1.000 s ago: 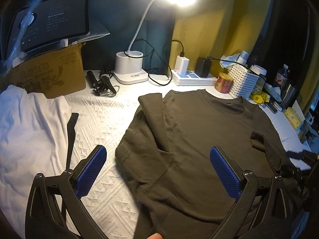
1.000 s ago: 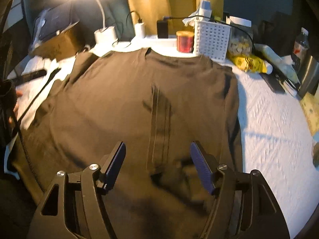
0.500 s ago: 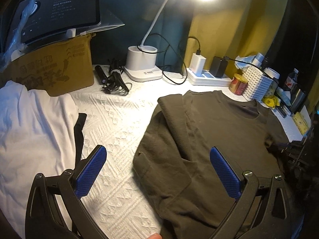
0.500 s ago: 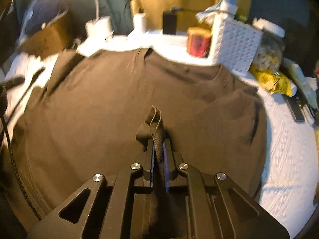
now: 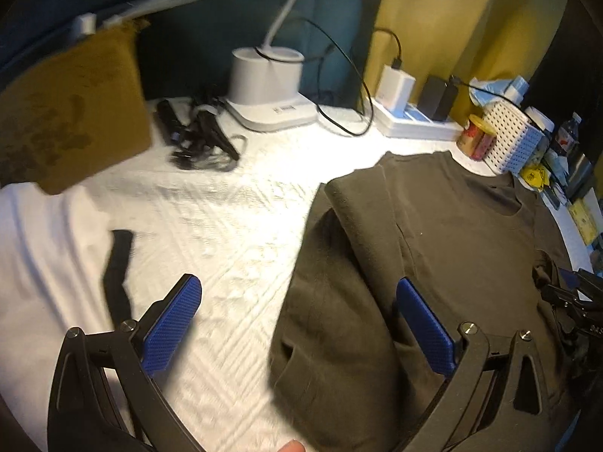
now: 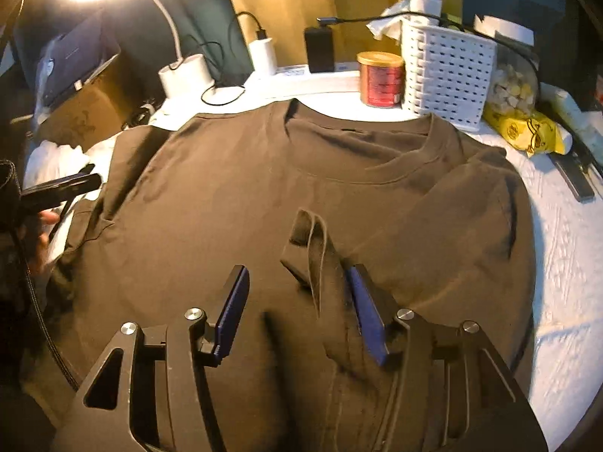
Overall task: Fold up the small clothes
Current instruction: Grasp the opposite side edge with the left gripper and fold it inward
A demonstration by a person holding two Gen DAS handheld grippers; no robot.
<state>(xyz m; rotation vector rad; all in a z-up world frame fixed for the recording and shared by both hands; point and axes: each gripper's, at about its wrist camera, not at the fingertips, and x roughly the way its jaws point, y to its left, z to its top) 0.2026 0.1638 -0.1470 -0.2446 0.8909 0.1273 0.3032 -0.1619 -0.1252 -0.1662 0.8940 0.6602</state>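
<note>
Right gripper [image 6: 297, 312] hovers over the middle of the dark olive-brown cotton T-shirt [image 6: 339, 196], jaws opening; a raised fold of sleeve fabric [image 6: 312, 248] stands between the blue pads, leaning on the right pad, not pinched. Judgement: the sleeve is being let go after being laid inward across the chest. Left gripper [image 5: 297, 324] is spread wide and empty, straddling the shirt's left edge: one finger [image 5: 169, 327] over the white textured bedspread [image 5: 226, 226], the other over the folded-in left sleeve [image 5: 358, 226]. This placement suits a grasp at the side hem for the next fold. T-shirt lies flat, collar toward the white perforated plastic basket [image 6: 444, 71] and red cylindrical tin [image 6: 380, 79]. A white garment [image 5: 45, 256] waits at far left.
</note>
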